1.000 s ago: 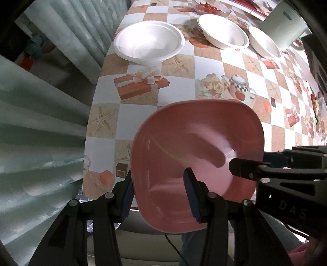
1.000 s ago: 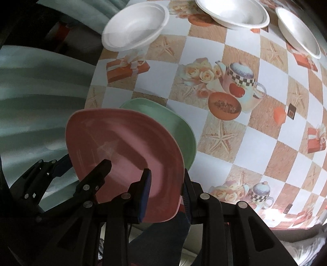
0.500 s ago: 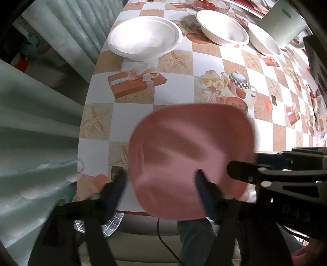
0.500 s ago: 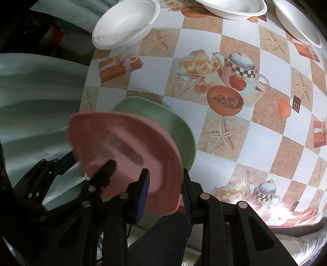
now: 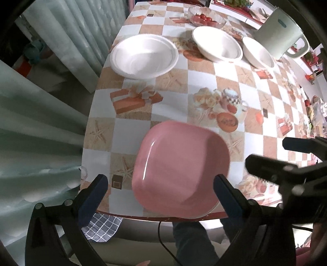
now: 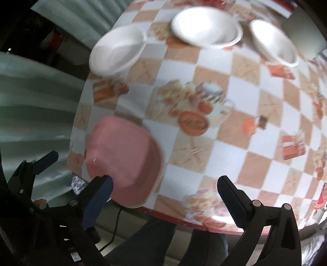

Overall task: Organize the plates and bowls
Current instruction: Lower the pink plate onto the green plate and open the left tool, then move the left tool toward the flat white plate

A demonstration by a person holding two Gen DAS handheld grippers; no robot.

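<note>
A pink square plate [image 5: 179, 169] [image 6: 124, 161] lies flat near the front edge of the checked table [image 5: 224, 69]. A thin pale rim shows under its near side. My left gripper [image 5: 161, 194] hovers over the plate's near edge with its jaws opening wide, and the pads touch nothing. My right gripper [image 6: 165, 196] is just right of the plate, its jaws also opening, with nothing between them. Each gripper shows at the side of the other's view. Three white bowls [image 5: 143, 56] [image 5: 217, 46] [image 5: 257, 52] stand further back.
A pale lidded container [image 5: 278, 38] and a glass bowl of red fruit [image 5: 206, 19] stand at the far end. A green curtain [image 5: 40, 122] hangs along the table's left side. A person's legs [image 5: 190, 235] and a checked cloth [image 5: 102, 225] are below the front edge.
Both grippers let go of the pink plate and spread wide. The plate dropped flat, covering the green plate seen before. The right gripper rose a little.
</note>
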